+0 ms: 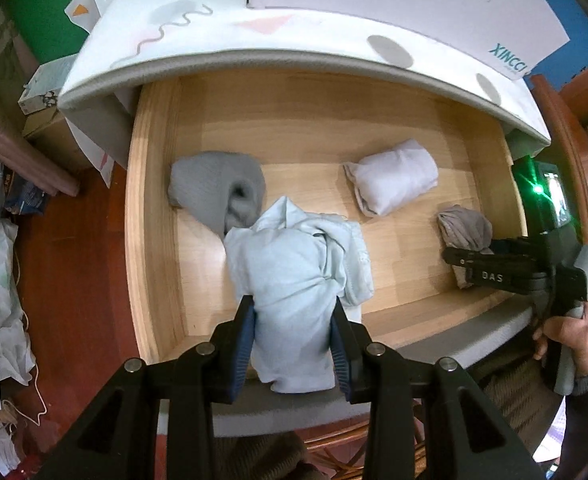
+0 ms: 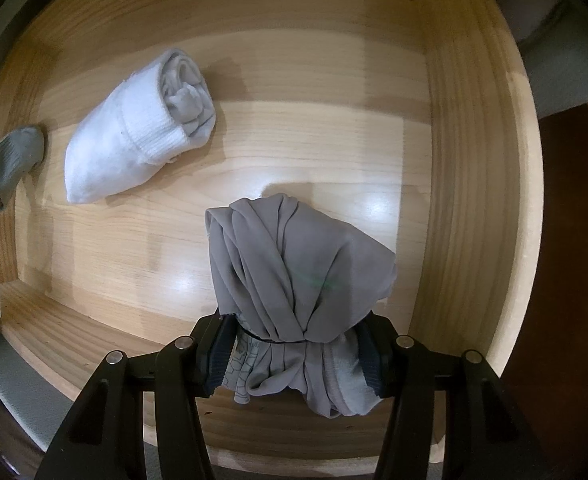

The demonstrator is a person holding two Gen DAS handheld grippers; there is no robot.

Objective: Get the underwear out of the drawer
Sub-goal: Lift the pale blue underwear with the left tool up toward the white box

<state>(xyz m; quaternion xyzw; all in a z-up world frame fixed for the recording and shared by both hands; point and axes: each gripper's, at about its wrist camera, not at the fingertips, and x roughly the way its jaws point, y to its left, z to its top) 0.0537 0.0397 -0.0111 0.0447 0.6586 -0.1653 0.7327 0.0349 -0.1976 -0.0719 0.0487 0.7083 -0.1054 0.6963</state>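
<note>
Now pale-blue underwear [image 1: 294, 280] clamped in left claw [image 1: 294, 344]; grey underwear [image 2: 297, 280] in right claw [image 2: 294, 356].

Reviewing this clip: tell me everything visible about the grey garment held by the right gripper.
The grey underwear is thin, smooth, slightly shiny fabric, bunched into draped folds, with a lighter patterned waistband showing near the bottom. The right gripper has its jaws shut on the gathered lower part, and the loose upper part bulges out ahead of them. It sits over the wooden drawer near the right wall. Whether it touches the floor cannot be told.
</note>
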